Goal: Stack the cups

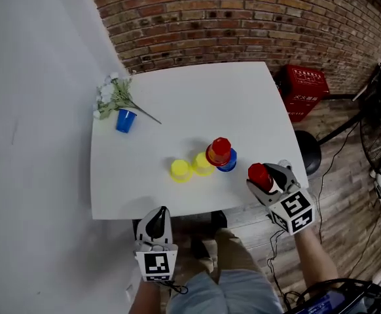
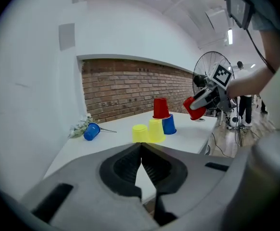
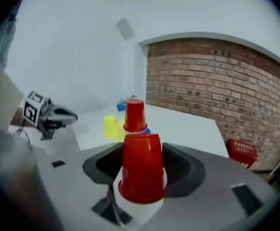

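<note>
Right claw (image 1: 267, 177) clamps an upside-down red cup (image 3: 141, 170), angled downward off the table's (image 1: 177, 97) corner; left claw (image 2: 141, 150), shut and empty, points over the near edge

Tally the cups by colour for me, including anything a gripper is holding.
Red cups: 2, one in the right gripper, one on top of the group
Yellow cups: 2
Blue cups: 2, one in the group, one lying by the flowers
Total: 6
</note>
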The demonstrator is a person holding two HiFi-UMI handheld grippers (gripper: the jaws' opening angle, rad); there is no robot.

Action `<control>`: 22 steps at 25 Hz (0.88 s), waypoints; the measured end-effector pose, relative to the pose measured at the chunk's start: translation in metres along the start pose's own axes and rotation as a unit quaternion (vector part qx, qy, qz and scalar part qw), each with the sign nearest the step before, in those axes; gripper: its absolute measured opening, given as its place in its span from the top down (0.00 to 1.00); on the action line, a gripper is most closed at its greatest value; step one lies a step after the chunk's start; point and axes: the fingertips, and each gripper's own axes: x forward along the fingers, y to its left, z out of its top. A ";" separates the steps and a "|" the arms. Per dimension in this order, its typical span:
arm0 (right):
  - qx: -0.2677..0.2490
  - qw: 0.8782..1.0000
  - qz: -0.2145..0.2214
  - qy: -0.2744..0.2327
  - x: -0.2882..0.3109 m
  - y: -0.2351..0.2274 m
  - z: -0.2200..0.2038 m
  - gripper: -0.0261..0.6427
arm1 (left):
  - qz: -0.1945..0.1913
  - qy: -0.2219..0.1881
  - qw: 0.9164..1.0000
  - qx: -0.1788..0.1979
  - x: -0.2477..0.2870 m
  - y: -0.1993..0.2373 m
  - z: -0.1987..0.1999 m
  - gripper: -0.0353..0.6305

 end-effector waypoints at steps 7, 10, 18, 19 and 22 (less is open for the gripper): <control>0.061 0.989 0.018 -0.137 -0.002 0.077 0.042 0.59 | -0.009 -0.002 1.000 0.014 -0.029 -0.007 -0.001 0.93; 0.062 0.982 0.026 -0.177 0.008 0.101 0.070 0.59 | -0.003 0.003 1.000 0.027 -0.041 -0.004 -0.005 0.93; 0.064 0.970 0.019 -0.234 0.054 0.118 0.126 0.59 | 0.030 0.028 0.999 0.028 -0.060 0.026 -0.017 0.93; 0.066 0.970 0.018 -0.235 0.060 0.118 0.129 0.59 | 0.034 0.032 0.999 0.027 -0.060 0.030 -0.018 0.93; 0.070 0.969 0.016 -0.238 0.075 0.116 0.137 0.59 | 0.040 0.043 0.998 0.026 -0.060 0.039 -0.021 0.93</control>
